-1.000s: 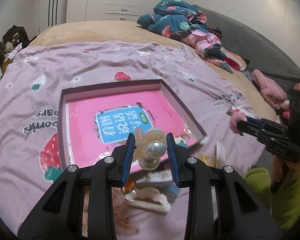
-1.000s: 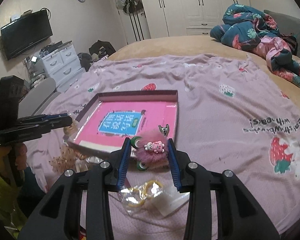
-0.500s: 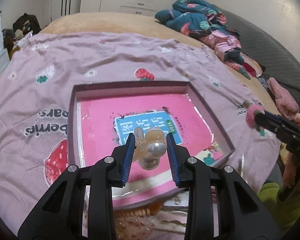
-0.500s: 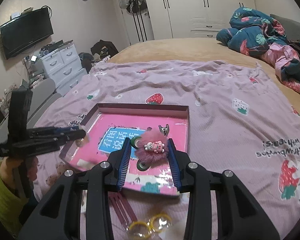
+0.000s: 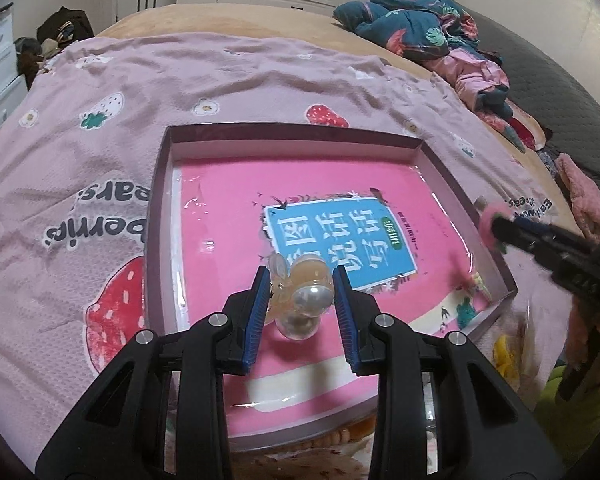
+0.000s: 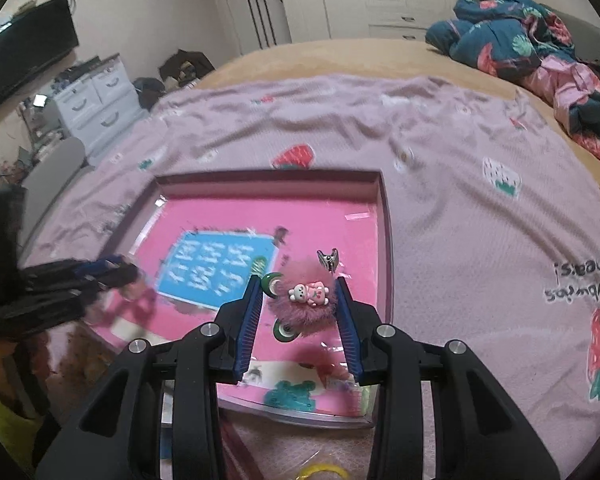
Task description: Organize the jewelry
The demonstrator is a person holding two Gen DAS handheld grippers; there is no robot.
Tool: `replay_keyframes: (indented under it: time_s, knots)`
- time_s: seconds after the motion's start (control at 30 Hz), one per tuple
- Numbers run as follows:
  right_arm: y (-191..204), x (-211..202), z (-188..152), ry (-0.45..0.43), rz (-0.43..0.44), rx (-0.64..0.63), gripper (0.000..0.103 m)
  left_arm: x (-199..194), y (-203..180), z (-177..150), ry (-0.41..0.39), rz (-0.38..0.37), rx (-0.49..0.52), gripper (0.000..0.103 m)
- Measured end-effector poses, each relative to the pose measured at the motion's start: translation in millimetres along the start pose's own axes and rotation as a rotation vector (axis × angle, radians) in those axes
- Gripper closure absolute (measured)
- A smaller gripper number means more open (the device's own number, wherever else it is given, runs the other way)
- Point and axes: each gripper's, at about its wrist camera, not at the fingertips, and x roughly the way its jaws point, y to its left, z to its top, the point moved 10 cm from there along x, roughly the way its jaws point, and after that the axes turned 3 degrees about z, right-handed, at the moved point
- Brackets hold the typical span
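Observation:
A shallow mauve box (image 5: 162, 216) with a pink book cover as its floor lies on the pink strawberry bedspread; it also shows in the right wrist view (image 6: 386, 216). My left gripper (image 5: 300, 300) is shut on a pearl hair clip (image 5: 306, 300) and holds it over the box's near half. My right gripper (image 6: 298, 300) is shut on a fluffy pink hair clip (image 6: 308, 312) with a small bunny charm, over the box's right part. The right gripper shows in the left wrist view (image 5: 496, 226) at the box's right wall; the left gripper shows blurred in the right wrist view (image 6: 120, 276).
Loose hair ties and accessories lie on the bedspread below the box's near edge, among them a yellow ring (image 6: 320, 472). A heap of clothes (image 5: 424, 36) lies at the far right of the bed. White drawers (image 6: 96, 108) and a television (image 6: 24, 56) stand at the left.
Both grippers have moved forward from the near bedspread to over the box, each keeping its clip. The loose accessories have dropped below the near edge of both views.

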Motion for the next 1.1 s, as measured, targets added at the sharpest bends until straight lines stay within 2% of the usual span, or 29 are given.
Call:
replay_keyframes:
  time_s: [0.53, 0.7, 0.83, 0.93, 1.1]
  knots:
    - [-9.0, 25.2, -33.3, 0.065, -0.070, 0.018, 0.065, -25.2, 20.4, -6.0, -0.039, 0.016, -0.051, 0.079]
    - [-10.6, 13.4, -33.5, 0.033, -0.064, 0.044, 0.047, -39.0, 18.9, -9.0, -0.048, 0.009, -0.070, 0.076]
    - [-14.2, -4.1, -31.1, -0.003, -0.065, 0.064, 0.041, -53.6, 16.6, -10.7, -0.075, -0.004, -0.087, 0.071]
    - [-15.9, -23.2, -28.0, -0.043, -0.062, 0.077, 0.032, -64.8, 16.1, -12.1, -0.093, -0.008, -0.102, 0.069]
    - [-20.2, -53.6, -21.3, -0.103, -0.066, 0.095, 0.023, -86.8, 17.4, -10.7, -0.132, -0.003, -0.118, 0.059]
